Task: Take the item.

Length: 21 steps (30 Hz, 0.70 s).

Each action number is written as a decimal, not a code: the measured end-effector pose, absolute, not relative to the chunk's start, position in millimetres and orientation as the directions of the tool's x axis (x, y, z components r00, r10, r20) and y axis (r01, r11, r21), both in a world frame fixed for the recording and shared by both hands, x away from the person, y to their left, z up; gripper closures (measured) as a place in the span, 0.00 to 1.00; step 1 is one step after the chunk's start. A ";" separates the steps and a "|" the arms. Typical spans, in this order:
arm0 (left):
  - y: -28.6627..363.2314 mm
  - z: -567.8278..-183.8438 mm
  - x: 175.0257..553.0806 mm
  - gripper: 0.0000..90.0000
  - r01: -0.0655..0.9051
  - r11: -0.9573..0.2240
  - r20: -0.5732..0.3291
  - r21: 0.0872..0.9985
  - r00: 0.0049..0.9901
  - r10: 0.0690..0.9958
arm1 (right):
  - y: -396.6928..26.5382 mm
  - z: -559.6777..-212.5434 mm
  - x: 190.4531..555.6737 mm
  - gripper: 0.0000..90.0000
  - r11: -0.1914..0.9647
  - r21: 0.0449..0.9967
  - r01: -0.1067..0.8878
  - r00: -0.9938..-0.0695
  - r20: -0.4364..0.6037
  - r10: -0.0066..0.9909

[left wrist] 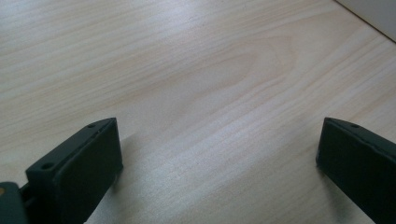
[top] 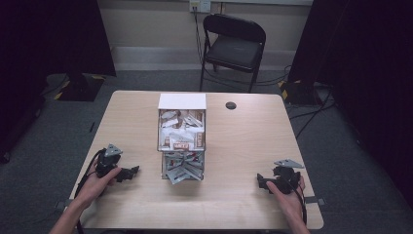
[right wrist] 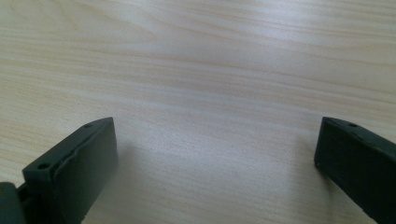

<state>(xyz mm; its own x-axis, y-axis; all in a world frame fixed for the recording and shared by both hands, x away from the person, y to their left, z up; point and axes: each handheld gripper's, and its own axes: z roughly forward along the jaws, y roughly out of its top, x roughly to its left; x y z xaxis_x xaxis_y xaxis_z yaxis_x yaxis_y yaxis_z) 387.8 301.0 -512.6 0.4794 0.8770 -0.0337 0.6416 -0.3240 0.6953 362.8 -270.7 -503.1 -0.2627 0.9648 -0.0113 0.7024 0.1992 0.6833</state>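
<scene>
Your left gripper (top: 130,172) rests on the bench (top: 243,146) at the near left, its jaws spread wide with nothing but bare wood between them. Your right gripper (top: 261,182) sits at the near right, its jaws just as wide and also empty. Both point inward, toward the middle of the bench.

The clear box of packets (top: 181,144) stands upright between your two grippers, a little farther from you than either and well apart from both. Its upper part holds white and brown packets; silvery packets (top: 182,168) fan out at its foot on the near side. A white flap (top: 182,101) stands at its far edge.

Nothing lies between either pair of jaws and the box. A small dark disc (top: 231,105) sits near the far edge, right of the box. Beyond the bench stands a black folding chair (top: 233,46).
</scene>
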 end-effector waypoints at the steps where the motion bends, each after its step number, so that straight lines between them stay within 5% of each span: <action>1: 301.1 -512.6 387.8 0.00 0.642 -0.324 -0.034 0.695 0.480 0.877 | -270.2 -503.1 362.6 0.00 0.195 0.683 0.704 -0.257 -0.011 0.966; 6: 301.0 -512.6 387.8 0.00 0.641 -0.324 -0.034 0.695 0.479 0.877 | -268.6 -502.2 362.3 0.01 0.189 0.681 0.708 -0.248 -0.010 0.969; 11: 301.0 -512.6 387.8 0.00 0.642 -0.324 -0.034 0.695 0.479 0.877 | -265.9 -497.9 360.4 0.18 0.206 0.687 0.697 -0.274 -0.009 0.962; 21: 301.0 -512.6 387.8 0.00 0.642 -0.324 -0.034 0.695 0.479 0.877 | -258.2 -492.1 359.5 0.19 0.209 0.690 0.693 -0.303 0.016 0.953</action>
